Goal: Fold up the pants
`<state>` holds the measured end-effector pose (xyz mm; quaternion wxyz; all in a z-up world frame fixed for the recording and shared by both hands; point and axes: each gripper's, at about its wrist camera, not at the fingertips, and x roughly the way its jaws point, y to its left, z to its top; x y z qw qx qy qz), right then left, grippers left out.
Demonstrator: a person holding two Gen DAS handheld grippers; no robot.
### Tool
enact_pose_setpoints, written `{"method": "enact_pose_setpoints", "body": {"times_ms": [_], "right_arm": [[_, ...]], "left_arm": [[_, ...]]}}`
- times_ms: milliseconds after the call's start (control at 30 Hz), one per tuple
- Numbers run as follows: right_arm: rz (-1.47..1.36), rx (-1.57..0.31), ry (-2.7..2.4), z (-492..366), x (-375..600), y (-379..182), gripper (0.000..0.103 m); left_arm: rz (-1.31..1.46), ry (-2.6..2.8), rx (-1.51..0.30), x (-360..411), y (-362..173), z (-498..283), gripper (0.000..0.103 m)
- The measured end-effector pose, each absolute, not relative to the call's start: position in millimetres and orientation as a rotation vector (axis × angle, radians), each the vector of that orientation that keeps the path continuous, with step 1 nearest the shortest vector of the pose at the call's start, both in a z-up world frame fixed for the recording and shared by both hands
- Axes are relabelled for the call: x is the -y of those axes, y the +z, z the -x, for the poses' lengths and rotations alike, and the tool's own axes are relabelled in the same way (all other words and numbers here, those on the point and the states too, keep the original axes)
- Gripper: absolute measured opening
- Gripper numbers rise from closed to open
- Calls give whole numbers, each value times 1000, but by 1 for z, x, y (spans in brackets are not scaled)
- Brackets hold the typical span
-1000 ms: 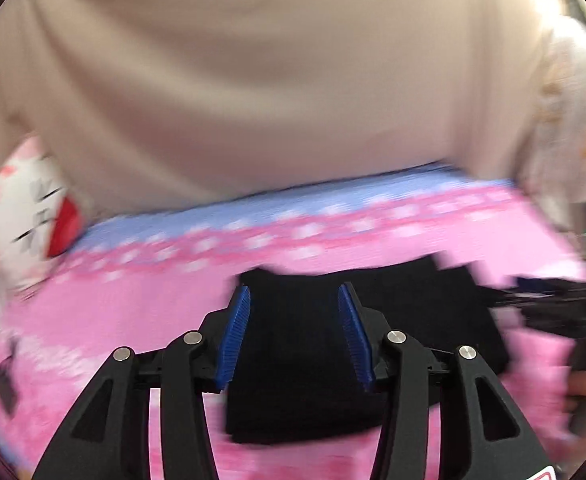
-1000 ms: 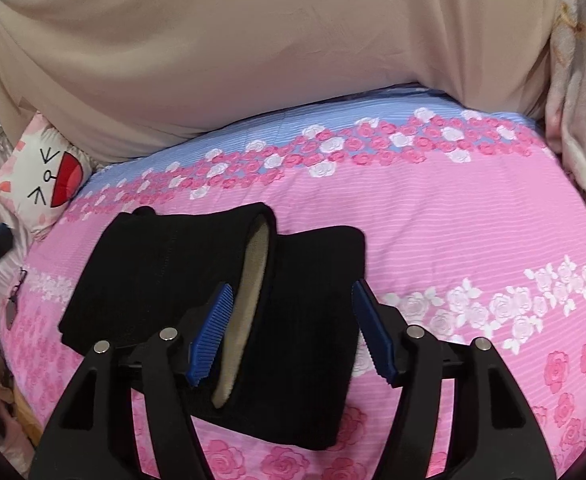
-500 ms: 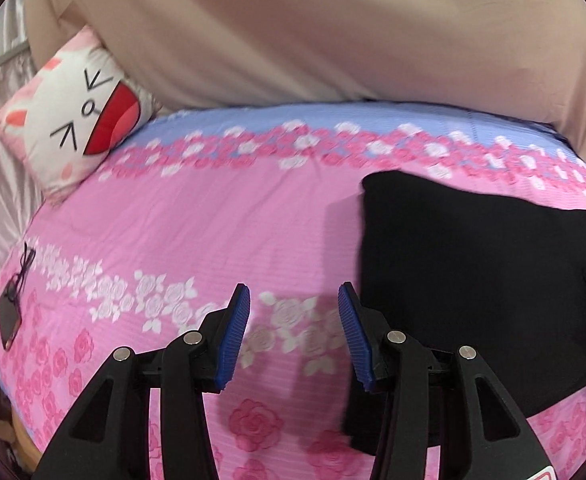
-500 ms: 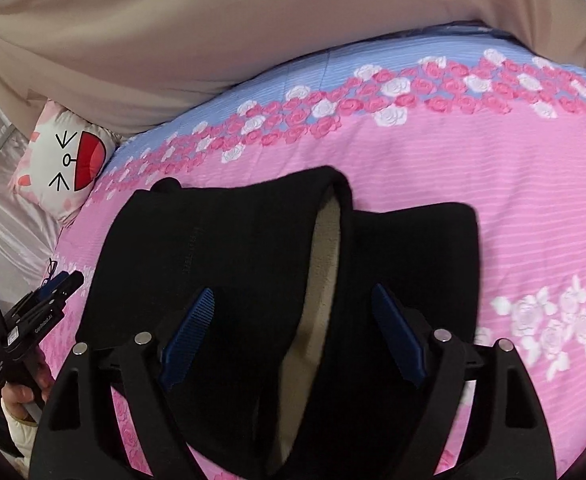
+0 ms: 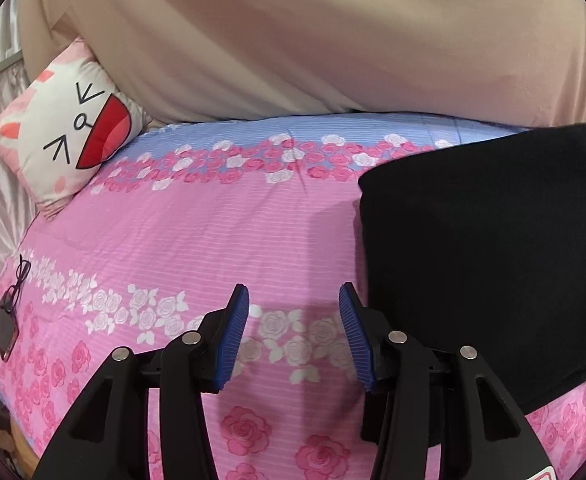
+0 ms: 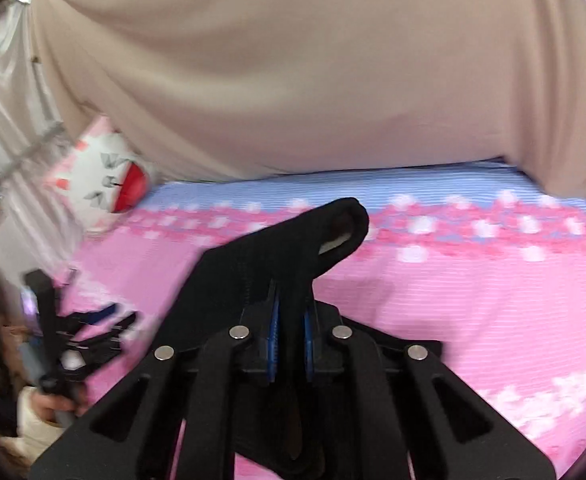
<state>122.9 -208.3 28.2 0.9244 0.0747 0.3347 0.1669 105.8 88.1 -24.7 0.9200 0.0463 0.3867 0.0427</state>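
Note:
Black pants (image 5: pixel 493 240) lie folded flat on the pink rose bedspread (image 5: pixel 213 240), at the right of the left wrist view. My left gripper (image 5: pixel 293 296) hovers over bare bedspread just left of the pants; its jaws are opening and nothing is between them. In the right wrist view my right gripper (image 6: pixel 291 300) is closing, its blue pads pinching a fold of the pants (image 6: pixel 277 248). That fold is lifted off the bed, and pale lining shows at its raised end. The left gripper (image 6: pixel 89 332) appears blurred at the lower left, held by a hand (image 6: pixel 49 404).
A cat-face pillow (image 5: pixel 73 136) leans at the back left of the bed. A phone (image 5: pixel 5 332) and glasses (image 5: pixel 19 284) lie near the left edge. A beige cloth (image 5: pixel 313 40) hangs behind the bed, with a shiny pale curtain (image 6: pixel 1 120) to the left.
The right gripper has closed on a fold of the pants and raised it. The left gripper has swung left off the pants to bare bedspread, then stayed there.

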Motion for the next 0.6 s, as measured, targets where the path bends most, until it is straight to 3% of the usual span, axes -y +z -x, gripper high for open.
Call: {"method": "enact_pose_setpoints", "body": {"times_ms": [167,333,600], "right_arm": [[-248,-876,235,-136,242,-60,22],[-175,-704,200,-52,260,-31,22],[138,-809,141,-14,225,-73,22]], "left_arm": [[-102,67,-843,-73,-41,-105,48],[-108,-22,-823,-66,-26,-72,48],[-270,8,-830,-26,-55,-60,50]]}}
